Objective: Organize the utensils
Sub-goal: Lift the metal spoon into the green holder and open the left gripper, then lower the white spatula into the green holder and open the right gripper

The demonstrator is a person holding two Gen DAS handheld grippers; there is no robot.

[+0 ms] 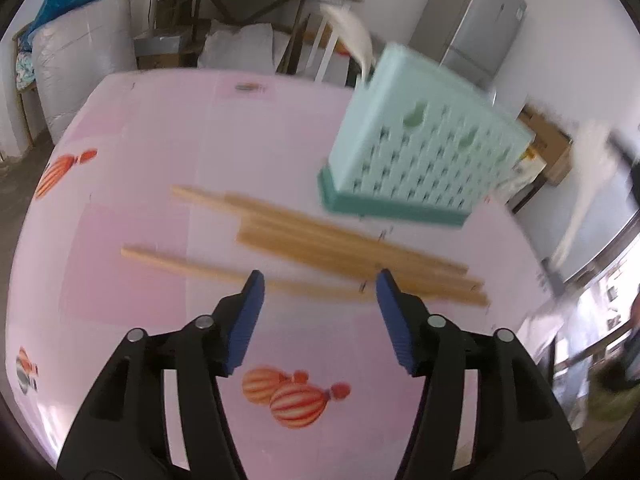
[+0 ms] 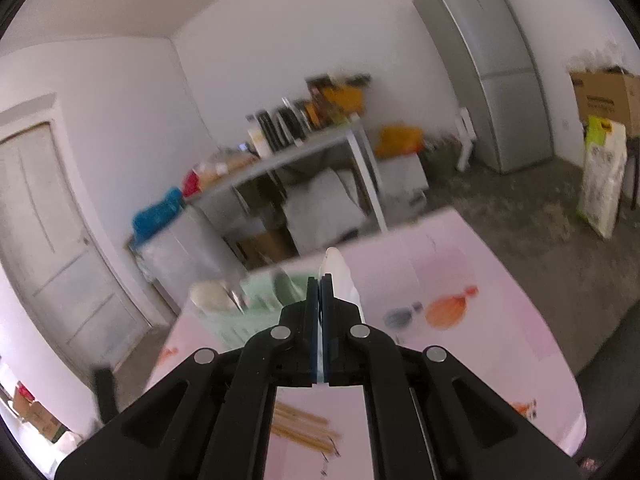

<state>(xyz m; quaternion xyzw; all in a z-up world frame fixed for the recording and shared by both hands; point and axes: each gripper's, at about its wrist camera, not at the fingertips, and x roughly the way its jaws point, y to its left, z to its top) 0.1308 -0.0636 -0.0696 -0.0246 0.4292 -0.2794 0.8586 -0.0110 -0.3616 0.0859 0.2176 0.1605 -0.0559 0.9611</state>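
Several wooden chopsticks [image 1: 340,252] are lying loose on the pink tablecloth [image 1: 160,140], just in front of the mint green utensil holder [image 1: 420,148] with all the holes in it. The left gripper [image 1: 320,284] is hanging right over them, jaws spread apart, nothing between the pads. The right gripper [image 2: 320,284] is squeezed together on a white spoon [image 2: 340,276], which pokes out past the fingertips, holder off to its left.
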